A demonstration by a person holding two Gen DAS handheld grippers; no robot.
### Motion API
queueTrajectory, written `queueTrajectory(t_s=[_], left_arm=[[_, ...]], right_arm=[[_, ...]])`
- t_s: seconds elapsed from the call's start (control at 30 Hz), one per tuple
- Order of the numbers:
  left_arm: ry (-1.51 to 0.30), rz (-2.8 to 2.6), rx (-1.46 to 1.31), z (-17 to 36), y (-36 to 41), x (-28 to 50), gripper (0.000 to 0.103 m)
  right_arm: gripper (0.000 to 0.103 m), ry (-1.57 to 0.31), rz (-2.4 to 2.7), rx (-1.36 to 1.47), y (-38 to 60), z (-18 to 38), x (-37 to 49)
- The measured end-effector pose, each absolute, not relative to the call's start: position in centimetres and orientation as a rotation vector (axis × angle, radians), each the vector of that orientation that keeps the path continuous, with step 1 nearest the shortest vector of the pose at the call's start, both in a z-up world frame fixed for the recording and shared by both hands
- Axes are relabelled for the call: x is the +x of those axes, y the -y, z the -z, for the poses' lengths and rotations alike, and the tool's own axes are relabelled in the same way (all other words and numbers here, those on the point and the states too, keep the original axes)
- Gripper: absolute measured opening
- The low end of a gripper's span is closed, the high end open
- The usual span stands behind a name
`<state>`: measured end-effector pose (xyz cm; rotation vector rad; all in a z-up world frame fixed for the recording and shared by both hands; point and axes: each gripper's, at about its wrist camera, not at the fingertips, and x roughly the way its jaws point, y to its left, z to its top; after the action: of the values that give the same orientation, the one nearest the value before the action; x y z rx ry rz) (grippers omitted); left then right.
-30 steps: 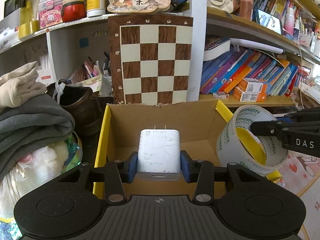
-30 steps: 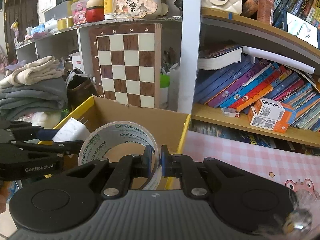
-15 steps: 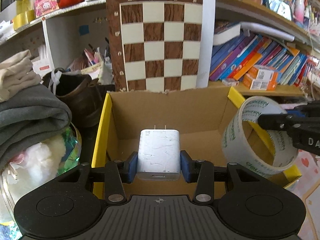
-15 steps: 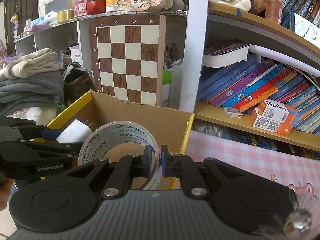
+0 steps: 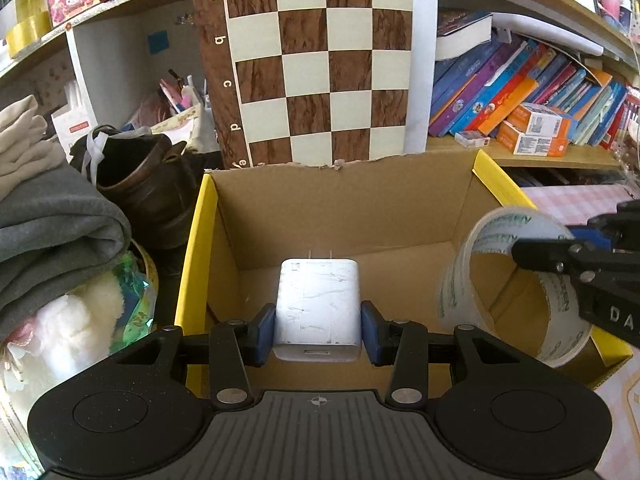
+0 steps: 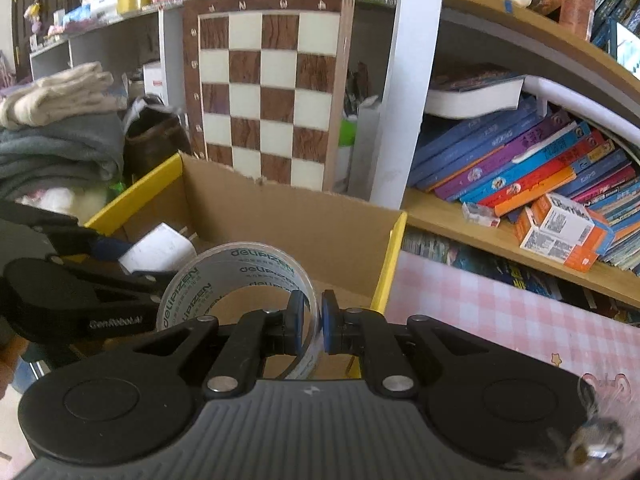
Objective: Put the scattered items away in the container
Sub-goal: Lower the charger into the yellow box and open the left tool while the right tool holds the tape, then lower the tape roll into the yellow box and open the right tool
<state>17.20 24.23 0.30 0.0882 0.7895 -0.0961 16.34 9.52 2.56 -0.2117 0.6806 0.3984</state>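
A white plug-in charger [image 5: 318,304] with two prongs sits clamped between the blue pads of my left gripper [image 5: 318,330], held over the open cardboard box [image 5: 340,204] with yellow rims. In the right wrist view the same charger [image 6: 158,250] shows at the left. My right gripper [image 6: 313,322] is shut on the wall of a clear tape roll [image 6: 240,276], above the box's right side [image 6: 394,256]. From the left wrist view the tape roll [image 5: 480,276] hangs inside the box's right corner.
A chessboard [image 5: 316,60] leans behind the box. Brown shoes [image 5: 148,184] and folded clothes [image 5: 52,216] lie left of it. Shelves of books [image 6: 520,168] and orange cartons [image 6: 560,228] stand to the right, above a pink checked tabletop [image 6: 500,312].
Both grippers have sunk and moved forward over the box with their loads. The box looms larger and the tape roll sits lower inside its right corner.
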Motion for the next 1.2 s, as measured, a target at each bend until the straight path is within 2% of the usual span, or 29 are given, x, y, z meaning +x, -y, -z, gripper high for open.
queueTrajectory(t_s=[0.7, 1.2], left_arm=[[-0.871, 0.097, 0.083, 1.5, -24.0, 18.5, 0.042], [-0.846, 0.103, 0.066, 0.8, -24.0, 18.1, 0.045]], right_arm=[[0.009, -0.752, -0.408, -0.268, -9.9, -0.8, 17.8], [0.009, -0.762, -0.418, -0.269, -10.1, -0.7, 17.8]])
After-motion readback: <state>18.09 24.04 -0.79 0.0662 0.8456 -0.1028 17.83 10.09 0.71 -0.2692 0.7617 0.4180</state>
